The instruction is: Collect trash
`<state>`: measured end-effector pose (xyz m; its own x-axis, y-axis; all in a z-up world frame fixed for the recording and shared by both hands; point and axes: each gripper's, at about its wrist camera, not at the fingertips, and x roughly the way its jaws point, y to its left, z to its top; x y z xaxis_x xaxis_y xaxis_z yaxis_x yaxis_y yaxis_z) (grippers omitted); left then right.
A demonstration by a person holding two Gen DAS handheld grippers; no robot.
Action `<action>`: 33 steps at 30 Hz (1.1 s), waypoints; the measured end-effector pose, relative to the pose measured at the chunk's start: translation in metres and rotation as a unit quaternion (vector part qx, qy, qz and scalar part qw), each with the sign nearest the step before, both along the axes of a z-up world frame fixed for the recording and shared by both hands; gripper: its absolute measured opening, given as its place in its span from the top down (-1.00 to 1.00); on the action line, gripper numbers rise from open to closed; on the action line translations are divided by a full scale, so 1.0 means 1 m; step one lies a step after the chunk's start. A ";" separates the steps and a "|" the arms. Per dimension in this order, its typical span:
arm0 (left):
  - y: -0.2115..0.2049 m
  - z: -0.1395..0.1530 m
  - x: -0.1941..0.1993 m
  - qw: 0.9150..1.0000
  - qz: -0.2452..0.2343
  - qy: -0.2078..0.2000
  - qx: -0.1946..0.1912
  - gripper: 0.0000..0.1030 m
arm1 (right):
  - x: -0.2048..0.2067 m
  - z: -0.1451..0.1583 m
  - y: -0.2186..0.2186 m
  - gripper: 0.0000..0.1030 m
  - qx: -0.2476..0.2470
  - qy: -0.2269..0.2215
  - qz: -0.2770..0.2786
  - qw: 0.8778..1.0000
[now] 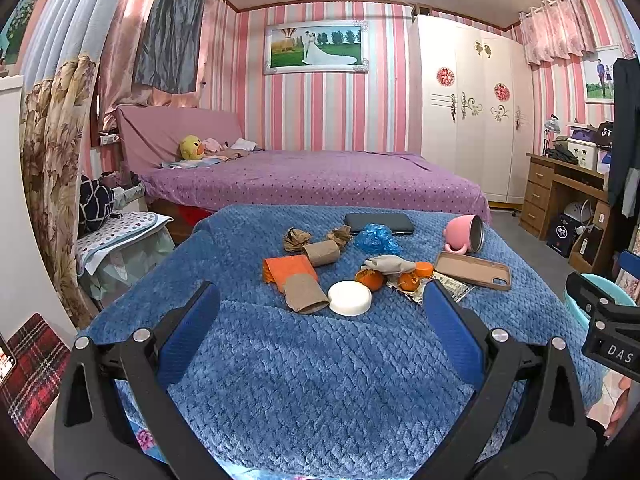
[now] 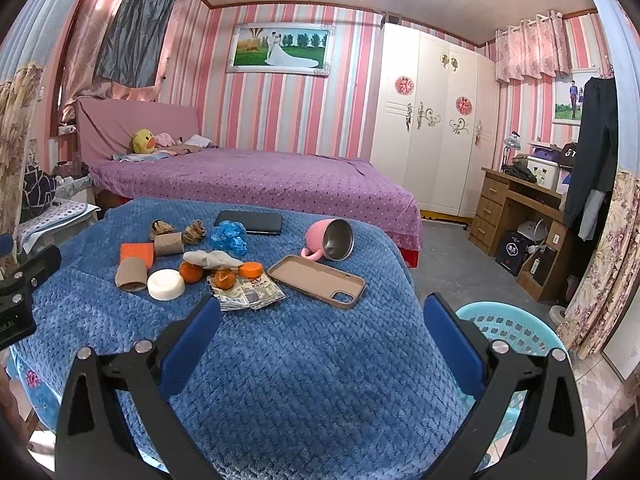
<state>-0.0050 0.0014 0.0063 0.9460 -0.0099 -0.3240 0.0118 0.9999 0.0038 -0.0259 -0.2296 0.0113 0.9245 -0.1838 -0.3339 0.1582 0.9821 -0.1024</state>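
Observation:
Trash lies on a table under a blue blanket (image 1: 320,360): two cardboard tubes (image 1: 306,294) (image 1: 321,253), crumpled brown paper (image 1: 297,237), a crumpled blue bag (image 1: 376,240), orange peels (image 1: 370,279), a grey rag (image 1: 390,265), a flattened foil wrapper (image 2: 250,294) and a white lid (image 1: 349,298). My left gripper (image 1: 320,312) is open and empty, just short of the pile. My right gripper (image 2: 320,320) is open and empty, over the blanket's near right part. A light-blue plastic basket (image 2: 516,328) stands beside the table at the right.
A pink mug (image 2: 330,240) lies on its side, with a tan phone case (image 2: 316,280), a black tablet (image 2: 250,222) and an orange sponge (image 2: 138,254) also on the blanket. A purple bed (image 2: 260,184), a white wardrobe (image 2: 432,120) and a wooden desk (image 2: 516,208) stand behind.

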 end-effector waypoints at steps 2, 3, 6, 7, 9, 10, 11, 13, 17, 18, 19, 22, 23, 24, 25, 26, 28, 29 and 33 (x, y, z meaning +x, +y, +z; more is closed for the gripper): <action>0.001 -0.001 0.000 1.000 0.000 0.001 -0.001 -0.90 | 0.000 -0.003 0.001 -0.92 -0.001 -0.001 -0.001 1.000; 0.001 -0.001 0.000 1.000 0.000 0.001 -0.002 -0.90 | 0.000 -0.003 0.000 -0.92 0.000 -0.001 0.000 1.000; 0.004 -0.007 0.001 1.000 0.000 0.004 -0.005 -0.90 | 0.000 -0.003 0.000 -0.92 0.001 0.000 -0.001 1.000; 0.004 -0.007 0.001 1.000 0.000 0.003 -0.005 -0.90 | 0.000 -0.003 0.000 -0.92 0.001 0.000 0.000 1.000; 0.004 -0.007 0.001 1.000 0.000 0.004 -0.005 -0.90 | 0.000 -0.004 0.000 -0.92 0.000 0.000 -0.001 1.000; 0.004 -0.007 0.002 1.000 0.000 0.004 -0.006 -0.90 | 0.000 -0.004 0.000 -0.92 0.000 0.000 -0.002 1.000; 0.004 -0.007 0.001 1.000 0.000 0.004 -0.006 -0.90 | 0.000 -0.004 0.000 -0.92 0.000 0.000 -0.001 1.000; 0.004 -0.008 0.001 1.000 0.000 0.003 -0.006 -0.90 | 0.000 -0.004 0.000 -0.92 0.000 -0.001 -0.002 1.000; 0.005 -0.008 0.002 1.000 0.000 0.004 -0.005 -0.90 | 0.000 -0.004 0.000 -0.92 0.001 -0.001 -0.002 1.000; 0.005 -0.007 0.001 1.000 0.000 0.004 -0.005 -0.90 | 0.000 -0.004 0.000 -0.92 0.000 0.000 -0.001 1.000; 0.005 -0.007 0.002 1.000 0.000 0.004 -0.006 -0.90 | 0.000 -0.004 -0.001 -0.92 0.000 0.000 -0.002 1.000; 0.005 -0.008 0.002 1.000 0.001 0.006 -0.005 -0.90 | 0.000 -0.004 -0.001 -0.92 0.000 0.000 -0.002 1.000; 0.005 -0.008 0.002 1.000 0.002 0.006 -0.006 -0.90 | 0.000 -0.004 0.000 -0.92 0.000 -0.001 -0.002 1.000; 0.005 -0.008 0.002 1.000 0.001 0.007 -0.007 -0.90 | -0.001 -0.004 -0.001 -0.92 0.001 -0.001 -0.003 1.000; 0.005 -0.008 0.002 1.000 0.002 0.007 -0.007 -0.90 | 0.000 -0.004 -0.001 -0.92 0.001 -0.001 -0.002 1.000; 0.005 -0.008 0.002 1.000 0.002 0.006 -0.006 -0.90 | 0.000 -0.004 -0.001 -0.92 0.001 0.000 -0.002 1.000; 0.005 -0.009 0.002 1.000 0.002 0.007 -0.005 -0.90 | 0.000 -0.004 0.000 -0.92 0.000 0.000 -0.002 1.000; 0.005 -0.008 0.002 1.000 0.002 0.006 -0.005 -0.90 | -0.001 -0.004 -0.001 -0.92 0.000 0.000 -0.002 1.000; 0.005 -0.008 0.001 1.000 0.001 0.006 -0.005 -0.90 | -0.001 -0.004 -0.001 -0.92 0.000 0.000 -0.002 1.000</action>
<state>-0.0036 0.0068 -0.0021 0.9424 -0.0105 -0.3344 0.0088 0.9999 -0.0065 -0.0266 -0.2305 0.0070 0.9241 -0.1865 -0.3335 0.1612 0.9816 -0.1022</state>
